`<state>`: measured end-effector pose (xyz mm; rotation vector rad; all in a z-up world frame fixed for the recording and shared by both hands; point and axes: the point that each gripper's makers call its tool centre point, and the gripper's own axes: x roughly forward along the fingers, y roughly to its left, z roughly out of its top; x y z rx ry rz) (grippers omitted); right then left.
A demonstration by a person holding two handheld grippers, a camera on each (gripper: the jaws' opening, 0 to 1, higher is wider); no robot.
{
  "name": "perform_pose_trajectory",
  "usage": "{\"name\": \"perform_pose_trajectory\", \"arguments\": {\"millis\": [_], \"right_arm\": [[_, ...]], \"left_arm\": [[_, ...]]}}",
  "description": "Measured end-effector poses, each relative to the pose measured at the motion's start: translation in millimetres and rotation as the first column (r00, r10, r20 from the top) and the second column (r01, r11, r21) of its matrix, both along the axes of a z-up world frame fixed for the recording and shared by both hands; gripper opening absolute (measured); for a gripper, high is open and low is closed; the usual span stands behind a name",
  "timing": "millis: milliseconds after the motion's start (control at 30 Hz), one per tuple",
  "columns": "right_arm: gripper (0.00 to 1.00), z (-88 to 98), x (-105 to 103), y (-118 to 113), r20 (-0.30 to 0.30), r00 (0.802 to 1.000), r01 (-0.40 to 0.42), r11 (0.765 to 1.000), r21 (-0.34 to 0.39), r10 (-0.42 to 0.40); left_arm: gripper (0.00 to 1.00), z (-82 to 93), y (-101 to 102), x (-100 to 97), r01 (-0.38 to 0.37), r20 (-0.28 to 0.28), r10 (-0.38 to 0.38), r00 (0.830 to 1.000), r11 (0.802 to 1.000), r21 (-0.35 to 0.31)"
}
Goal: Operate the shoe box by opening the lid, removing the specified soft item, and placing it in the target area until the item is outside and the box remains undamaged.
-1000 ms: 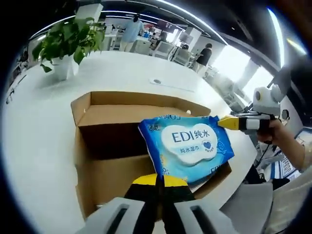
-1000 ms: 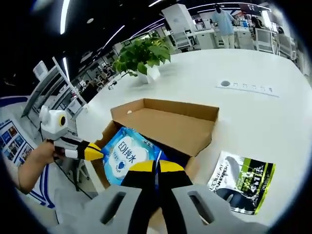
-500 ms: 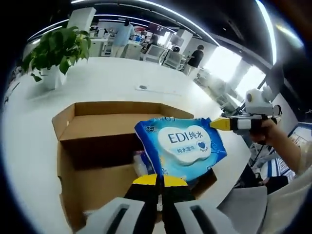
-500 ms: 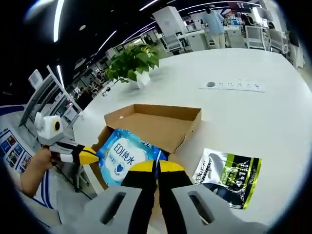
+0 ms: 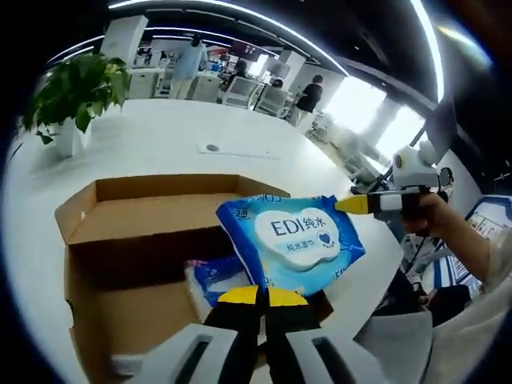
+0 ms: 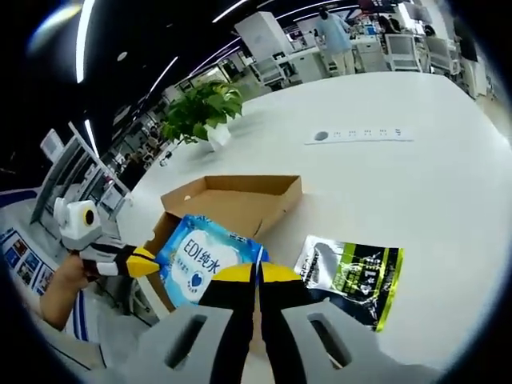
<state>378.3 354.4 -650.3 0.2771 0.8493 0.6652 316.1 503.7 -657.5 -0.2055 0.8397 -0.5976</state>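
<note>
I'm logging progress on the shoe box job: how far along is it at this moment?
Done: the cardboard box stands open. In hand: the blue wipes pack is held above the box between the left gripper and the right gripper, both shut on its edges. Left: setting it on the white table.

Both claws (image 5: 258, 298) (image 6: 258, 276) clamped shut.

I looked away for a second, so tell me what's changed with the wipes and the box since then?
Both grippers, left and right, have lifted the wipes pack higher out of the box, uncovering another blue pack inside. Both stay shut on the wipes pack. The green pouch and plant stayed put.
</note>
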Motion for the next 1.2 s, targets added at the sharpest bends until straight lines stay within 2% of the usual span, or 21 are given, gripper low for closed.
{"name": "perform_pose_trajectory", "arguments": {"millis": [233, 433, 833, 967, 1200], "right_arm": [[0.00, -1.3, 2, -24, -0.011, 0.999, 0.031, 1.000, -0.001, -0.031], [0.00, -0.1, 4, -41, -0.027, 0.998, 0.062, 0.998, 0.014, -0.061], [0.00, -4.1, 6, -81, -0.034, 0.995, 0.095, 0.995, -0.023, -0.095], [0.00, -5.3, 6, -90, -0.049, 0.991, 0.126, 0.992, 0.008, -0.125], [0.00, -8.6, 8, -101, -0.053, 0.988, 0.145, 0.989, 0.001, -0.144]], "left_arm": [[0.00, 2.5, -18, 2.8, 0.022, 0.016, -0.022, 1.000, 1.000, -0.013], [0.00, 2.9, -40, 1.7, 0.072, 0.033, -0.071, 0.997, 0.997, -0.001], [0.00, 5.1, -83, -0.6, 0.151, 0.045, -0.151, 0.988, 0.988, -0.013], [0.00, -0.2, -94, 0.3, 0.178, 0.039, -0.177, 0.983, 0.984, -0.002], [0.00, -7.1, -106, 5.7, 0.191, 0.024, -0.191, 0.981, 0.981, -0.008]]}}
